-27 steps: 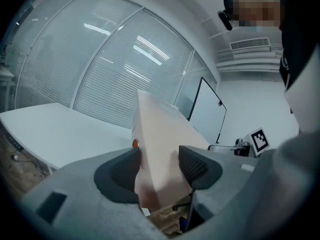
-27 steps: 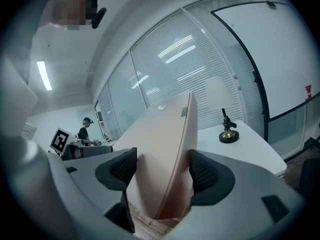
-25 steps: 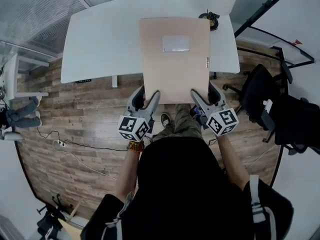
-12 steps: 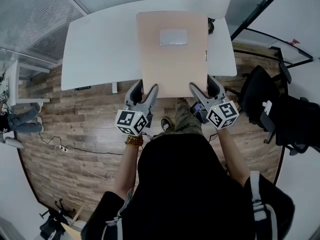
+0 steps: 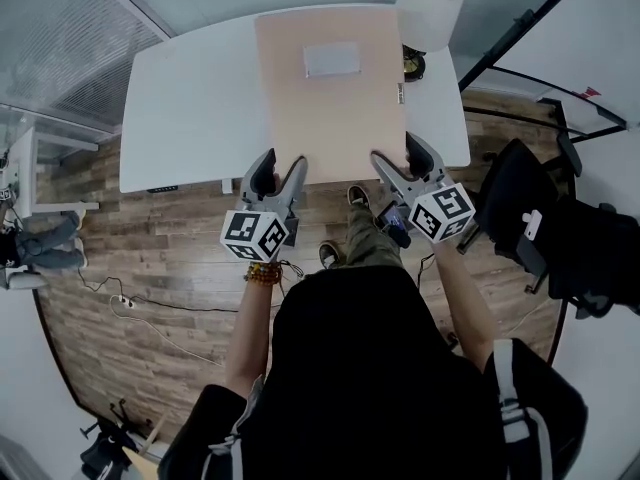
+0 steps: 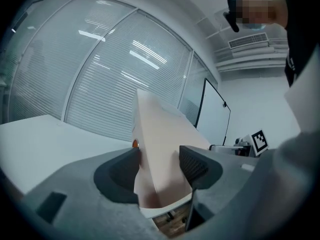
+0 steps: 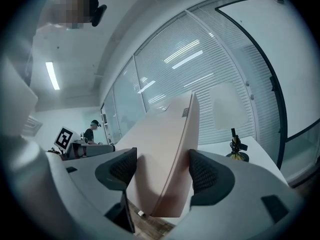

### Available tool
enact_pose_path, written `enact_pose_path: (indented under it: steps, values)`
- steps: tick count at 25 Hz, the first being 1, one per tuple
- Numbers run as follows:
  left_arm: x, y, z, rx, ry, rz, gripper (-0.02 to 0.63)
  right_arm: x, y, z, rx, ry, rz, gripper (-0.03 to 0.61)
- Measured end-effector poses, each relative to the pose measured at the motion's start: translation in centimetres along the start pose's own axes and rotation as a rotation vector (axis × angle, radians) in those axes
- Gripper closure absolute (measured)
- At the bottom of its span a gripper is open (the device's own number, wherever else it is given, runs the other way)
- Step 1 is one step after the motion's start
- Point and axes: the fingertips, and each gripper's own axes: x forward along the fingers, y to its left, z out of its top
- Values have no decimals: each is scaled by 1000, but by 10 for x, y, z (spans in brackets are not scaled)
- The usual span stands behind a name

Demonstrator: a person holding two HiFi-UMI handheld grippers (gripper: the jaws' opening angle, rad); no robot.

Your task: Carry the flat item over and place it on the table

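A flat tan cardboard box (image 5: 332, 93) with a white label hangs above the white table (image 5: 190, 88), held level by its near edge. My left gripper (image 5: 278, 173) is shut on the box's near left corner, and my right gripper (image 5: 393, 162) is shut on its near right corner. In the left gripper view the box (image 6: 160, 149) runs away from between the two pads. The right gripper view shows the box (image 7: 165, 154) squeezed between the dark ribbed pads, with the table (image 7: 250, 151) beyond.
A white lamp shade (image 5: 430, 6) and a small dark ornament (image 5: 412, 63) stand at the table's far right corner. A black office chair (image 5: 545, 238) is on the right over wood flooring. Glass walls with blinds lie behind the table. A small cart (image 5: 20, 183) stands at far left.
Both grippers have carried the box forward and slightly left, so that more of it now lies over the table. The grip on both corners is unchanged.
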Motion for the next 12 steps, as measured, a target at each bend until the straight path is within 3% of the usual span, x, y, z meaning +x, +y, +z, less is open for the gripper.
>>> enact_pose_path:
  steps: [12]
  values:
    - [57, 31, 13, -5, 42, 2, 356, 47, -40, 14, 6, 25, -5, 273]
